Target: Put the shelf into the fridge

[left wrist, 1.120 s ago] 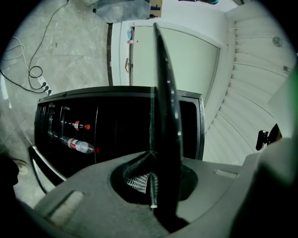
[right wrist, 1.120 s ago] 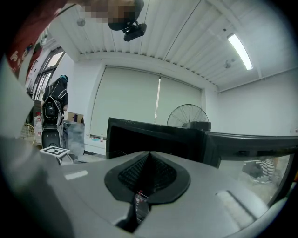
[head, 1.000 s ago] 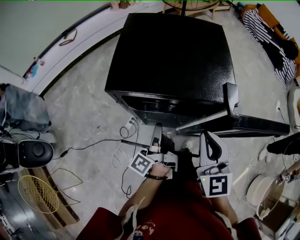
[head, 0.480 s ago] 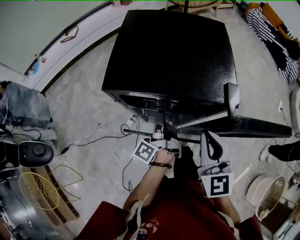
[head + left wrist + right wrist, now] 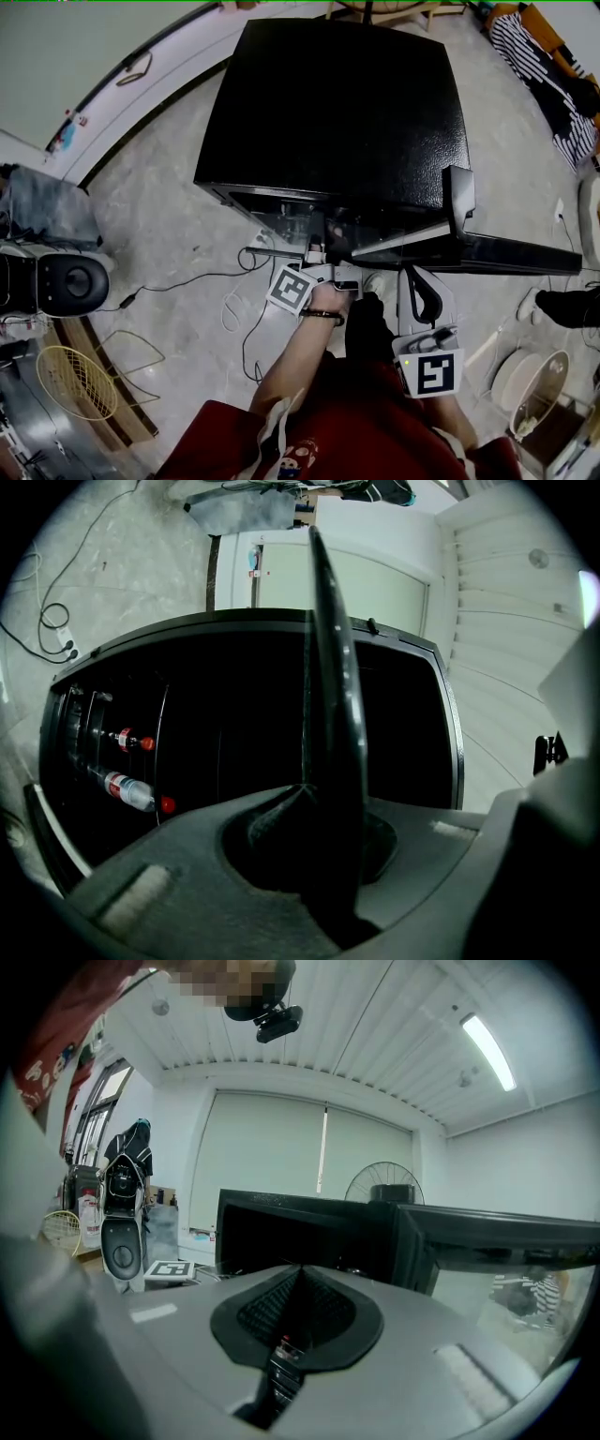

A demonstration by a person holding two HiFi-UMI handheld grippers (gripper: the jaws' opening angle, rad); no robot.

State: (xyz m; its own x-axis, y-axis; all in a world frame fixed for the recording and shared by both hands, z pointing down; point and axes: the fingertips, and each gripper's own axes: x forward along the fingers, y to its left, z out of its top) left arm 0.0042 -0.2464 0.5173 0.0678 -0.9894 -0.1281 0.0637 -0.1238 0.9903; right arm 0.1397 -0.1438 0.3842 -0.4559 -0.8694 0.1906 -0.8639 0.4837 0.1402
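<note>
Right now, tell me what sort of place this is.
Probably an indoor workroom or lab: a small black fridge on grey marbled floor, loose cables trailing across it, a tube ceiling light.

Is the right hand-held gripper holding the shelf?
No, the right hand-held gripper has its jaws together on nothing; the shelf sits clamped in the left hand-held gripper.

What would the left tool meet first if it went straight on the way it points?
The left tool, shut on the shelf, points into the open fridge. The dark cavity looks free ahead; probably its back wall comes first, though depth is unclear.
</note>
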